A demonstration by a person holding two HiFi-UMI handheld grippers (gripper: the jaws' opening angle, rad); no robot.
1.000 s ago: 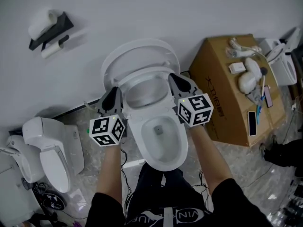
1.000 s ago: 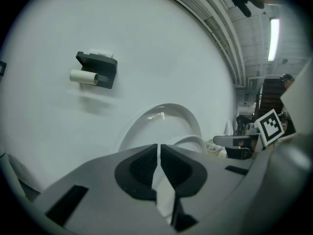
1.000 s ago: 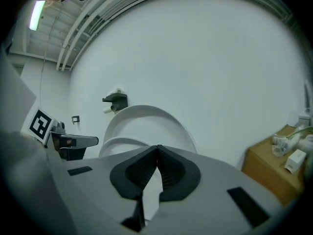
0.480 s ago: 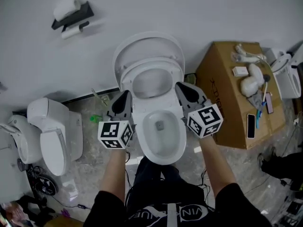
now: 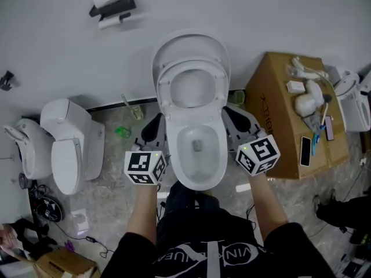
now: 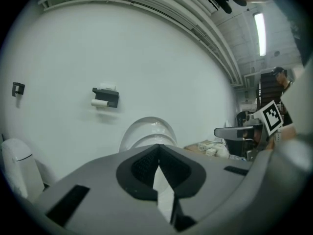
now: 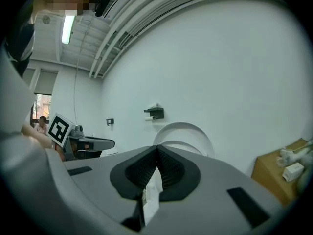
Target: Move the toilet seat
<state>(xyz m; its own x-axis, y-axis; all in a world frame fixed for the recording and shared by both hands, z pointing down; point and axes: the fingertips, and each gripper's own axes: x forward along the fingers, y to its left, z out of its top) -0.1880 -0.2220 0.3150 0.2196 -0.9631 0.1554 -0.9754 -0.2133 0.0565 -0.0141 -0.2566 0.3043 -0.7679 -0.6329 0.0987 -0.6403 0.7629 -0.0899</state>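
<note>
White toilet [image 5: 174,162] stands by the wall, its seat [image 5: 163,95] tipped up against the lid. Left gripper [image 5: 157,120] and right gripper [image 5: 229,114] flank the bowl, fingers clenched on nothing. Raising looks finished; lowering it would need the fingers opened onto the seat's rim.

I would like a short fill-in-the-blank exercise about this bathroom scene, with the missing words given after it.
Behind the raised toilet seat stands the open ___. The left gripper and the right gripper both have their jaws ___. In the head view, the cardboard box stands on the ___ side of the toilet bowl.
Missing words: lid; shut; right.
</note>
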